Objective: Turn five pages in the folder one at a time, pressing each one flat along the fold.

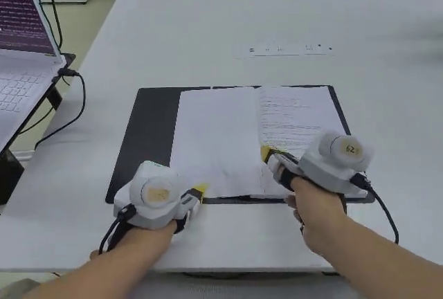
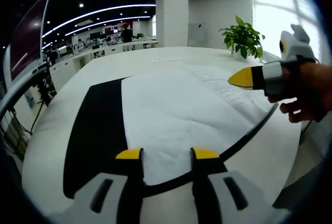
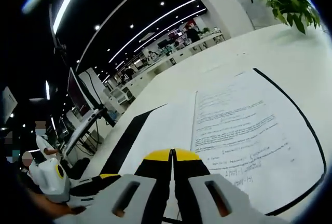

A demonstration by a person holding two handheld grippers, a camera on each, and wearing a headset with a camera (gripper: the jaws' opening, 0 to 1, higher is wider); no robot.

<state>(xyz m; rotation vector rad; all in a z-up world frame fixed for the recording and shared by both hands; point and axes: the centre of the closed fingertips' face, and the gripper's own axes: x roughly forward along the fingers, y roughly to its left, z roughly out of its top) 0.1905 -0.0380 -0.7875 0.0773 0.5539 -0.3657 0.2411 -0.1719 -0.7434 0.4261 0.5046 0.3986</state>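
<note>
This looks like a large open-plan office. In the head view a broad white table (image 1: 208, 8) takes up most of the frame, with an open laptop (image 1: 21, 50) at the upper left trailing black cables (image 1: 69, 105), and a folder (image 1: 149, 140) of printed pages at the centre. In the left gripper view, rows of desks (image 2: 104, 47) run across the upper left under a dark ceiling with long strip lights (image 2: 104, 11). A white square column (image 2: 171, 14) stands at top centre and a potted plant (image 2: 243, 38) at the upper right. In the right gripper view, a monitor (image 3: 78, 97) stands at the left edge, with a person (image 3: 44, 141) below it.
</note>
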